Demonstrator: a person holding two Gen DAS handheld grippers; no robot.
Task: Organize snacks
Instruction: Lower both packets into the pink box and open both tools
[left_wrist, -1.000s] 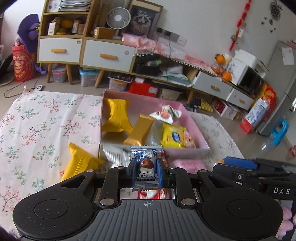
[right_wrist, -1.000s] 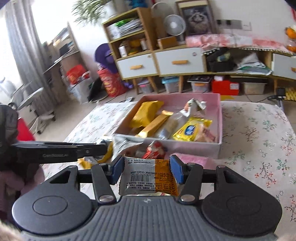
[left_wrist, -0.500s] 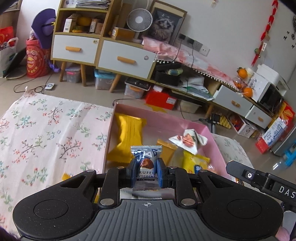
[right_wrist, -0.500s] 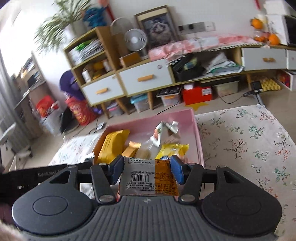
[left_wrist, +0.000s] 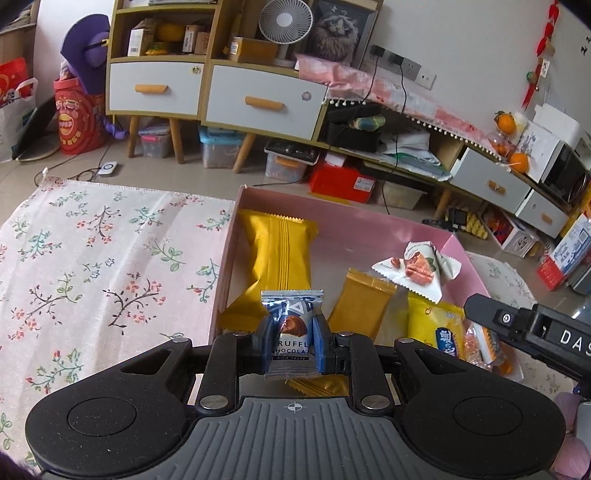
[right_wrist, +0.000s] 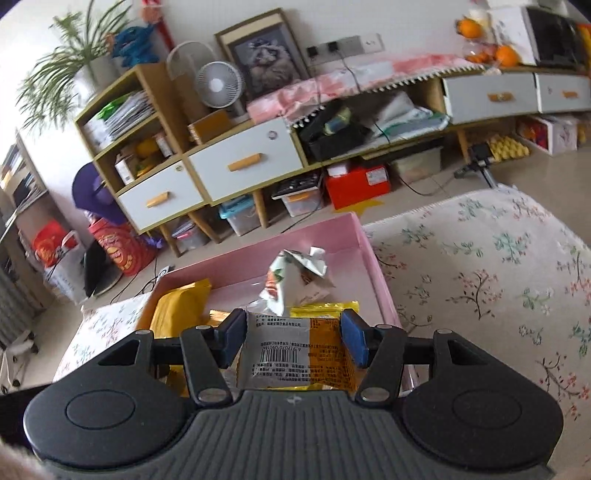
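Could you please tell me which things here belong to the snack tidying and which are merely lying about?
Job: pink box; truffle chocolate in left claw; barcode packet in right claw; yellow packs.
Lying about: fan; cat picture; oranges.

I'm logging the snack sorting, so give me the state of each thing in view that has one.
left claw: shut on truffle chocolate packet, over the pink box
right claw: shut on orange-and-white snack packet
pink box: open, partly filled
long yellow packet: sealed, lying in the box
white triangular packet: crumpled, in the box
cabinet drawers: closed
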